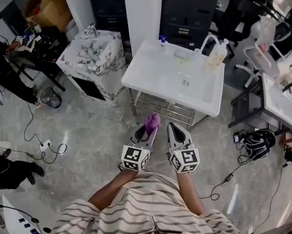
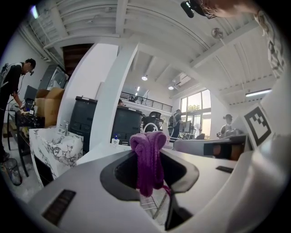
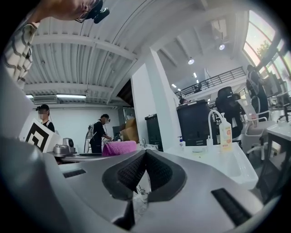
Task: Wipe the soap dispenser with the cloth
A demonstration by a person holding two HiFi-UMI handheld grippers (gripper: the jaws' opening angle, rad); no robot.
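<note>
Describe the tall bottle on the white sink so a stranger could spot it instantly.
Start at the white sink before the dark cabinets; a curved white faucet rises at its back. The tall bottle stands right beside it, pale with an orange label, towering over the small blue-topped pump bottle nearby.

Cloth: purple, plain. Left gripper and right gripper: pale grey shells, black textured pads. Marker cubes: black-and-white squares. Sink: plain white. Second sink: white with black marble veining. Shirt: cream with thin dark stripes. Small bottle: white, blue top. Tall bottle: pale yellow, orange label. Cabinet: black. Floor: mottled grey
</note>
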